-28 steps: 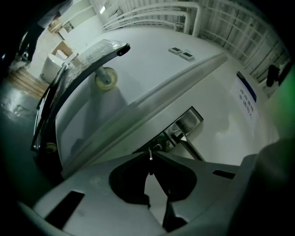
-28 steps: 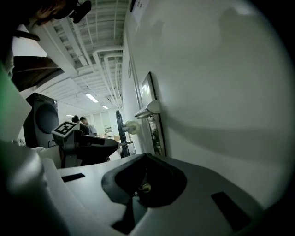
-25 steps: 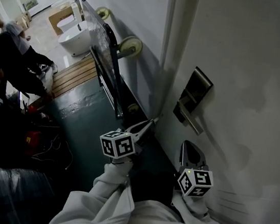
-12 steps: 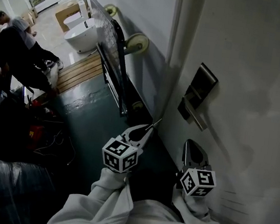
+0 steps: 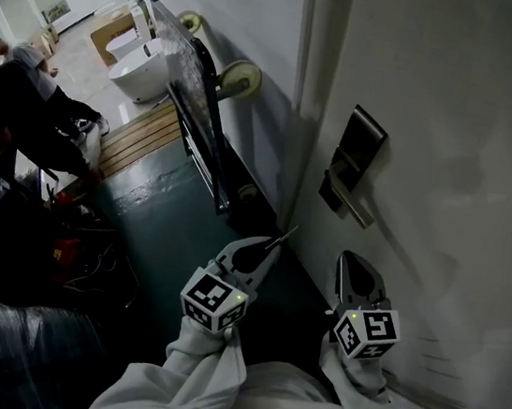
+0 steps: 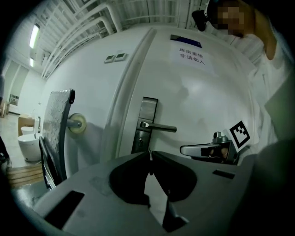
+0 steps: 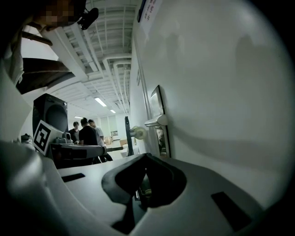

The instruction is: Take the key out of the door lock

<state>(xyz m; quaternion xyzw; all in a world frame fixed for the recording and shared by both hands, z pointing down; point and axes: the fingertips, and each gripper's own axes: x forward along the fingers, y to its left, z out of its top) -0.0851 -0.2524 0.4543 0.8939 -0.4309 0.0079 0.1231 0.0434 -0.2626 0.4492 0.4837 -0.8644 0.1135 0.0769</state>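
Note:
My left gripper [image 5: 274, 245] is shut on a thin metal key [image 5: 285, 236] that sticks out past its tips toward the white door [image 5: 455, 132]. In the left gripper view the key [image 6: 149, 156] shows as a narrow sliver pinched between the closed jaws [image 6: 149, 159]. It is clear of the dark lock plate [image 5: 358, 152], which stands above with its lever handle [image 5: 357, 210]. The same plate [image 6: 146, 120] and handle [image 6: 161, 127] lie straight ahead of the left jaws. My right gripper [image 5: 355, 259] is shut and empty, close beside the door below the handle.
A metal hand cart [image 5: 198, 115] with pale wheels [image 5: 240, 81] leans on the wall left of the door. Beyond it are a wooden pallet [image 5: 138, 135], a white ceramic fixture [image 5: 143, 70] and people [image 5: 20, 100]. A paper sign [image 6: 191, 54] hangs high on the door.
My left gripper has drawn back a little from the door and turned slightly, with the key still in its jaws. The right gripper has barely moved.

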